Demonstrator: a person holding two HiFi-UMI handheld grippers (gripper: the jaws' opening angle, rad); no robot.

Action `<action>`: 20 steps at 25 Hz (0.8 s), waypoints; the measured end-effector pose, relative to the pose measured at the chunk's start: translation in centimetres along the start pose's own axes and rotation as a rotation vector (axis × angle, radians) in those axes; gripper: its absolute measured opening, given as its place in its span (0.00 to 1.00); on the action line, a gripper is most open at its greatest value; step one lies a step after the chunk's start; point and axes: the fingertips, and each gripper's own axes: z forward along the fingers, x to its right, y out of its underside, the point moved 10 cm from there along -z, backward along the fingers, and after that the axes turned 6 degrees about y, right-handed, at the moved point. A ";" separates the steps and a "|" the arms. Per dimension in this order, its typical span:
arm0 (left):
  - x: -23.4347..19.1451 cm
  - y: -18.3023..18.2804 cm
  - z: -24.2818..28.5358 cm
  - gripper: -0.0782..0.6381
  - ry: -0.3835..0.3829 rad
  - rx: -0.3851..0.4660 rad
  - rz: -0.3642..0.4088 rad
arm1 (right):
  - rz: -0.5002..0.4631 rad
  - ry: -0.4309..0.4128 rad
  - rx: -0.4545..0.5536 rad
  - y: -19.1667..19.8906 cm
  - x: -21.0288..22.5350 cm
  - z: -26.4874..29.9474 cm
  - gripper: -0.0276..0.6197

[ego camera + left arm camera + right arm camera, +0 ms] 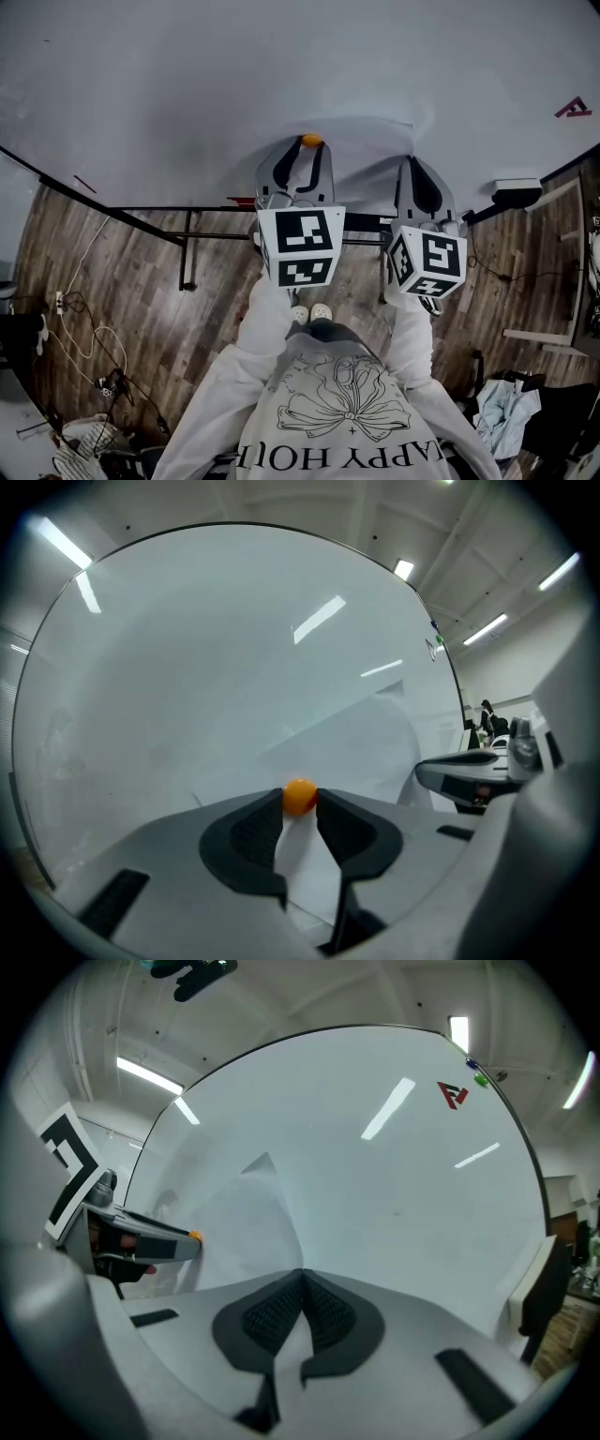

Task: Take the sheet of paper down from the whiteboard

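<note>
Pinching one orange magnet [299,796] in left claw [300,804], right claw [301,1276] clamping one sheet [239,1227]

"APPY HOU" on sweatshirt [349,405]

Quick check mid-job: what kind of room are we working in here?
Probably a lab or workshop room: a big whiteboard, ceiling strip lights, and loose cables on the wood-look floor.
</note>
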 end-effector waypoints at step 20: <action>-0.3 0.2 0.0 0.26 0.038 0.010 -0.010 | 0.022 0.287 -0.022 0.4 4.9 -3.7 0.05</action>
